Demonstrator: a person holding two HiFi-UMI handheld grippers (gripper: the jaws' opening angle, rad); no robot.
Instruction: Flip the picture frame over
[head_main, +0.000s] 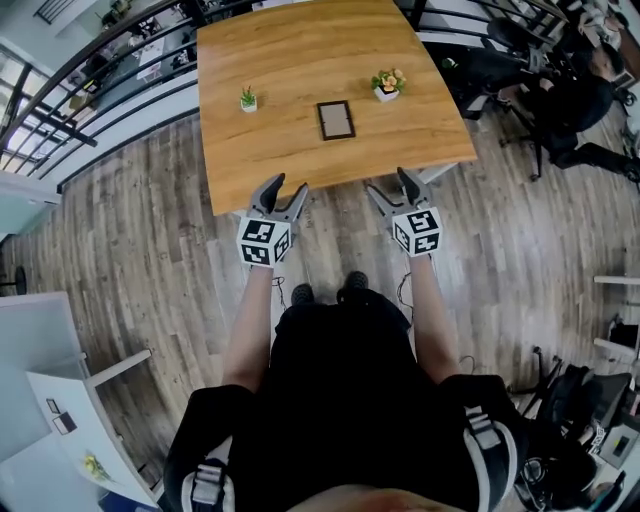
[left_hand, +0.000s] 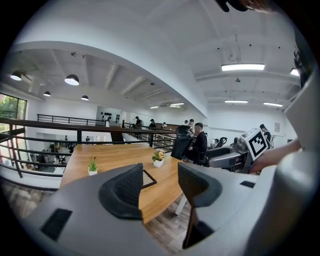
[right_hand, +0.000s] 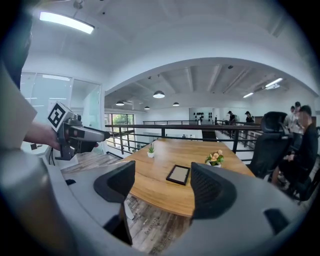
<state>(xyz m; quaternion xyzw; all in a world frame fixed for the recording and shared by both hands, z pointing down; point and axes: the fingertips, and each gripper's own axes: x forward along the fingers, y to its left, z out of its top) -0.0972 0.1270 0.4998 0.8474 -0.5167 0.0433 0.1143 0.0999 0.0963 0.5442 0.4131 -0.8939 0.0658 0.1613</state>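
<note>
On light wooden table (head_main: 300, 60): small dark-rimmed rectangular picture frame (head_main: 336, 120) lying flat, between green potted plant (head_main: 248, 99) and flower pot (head_main: 388, 84). Left gripper (head_main: 279, 198) released, empty, short of near table edge. Right gripper (head_main: 395, 190) likewise.

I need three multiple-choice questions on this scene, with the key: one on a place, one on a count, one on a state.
1. Where is the picture frame?
A. In a box
B. On the table, between two plants
C. In a gripper

2. How many plants are on the table?
A. One
B. Two
C. Four

3. The jaws of the left gripper and right gripper are:
A. shut on the frame
B. shut, empty
C. apart, empty

1 B: it lies between the green plant and the flower pot.
2 B: only those two show.
3 C: each gripper view shows an empty gap.
</note>
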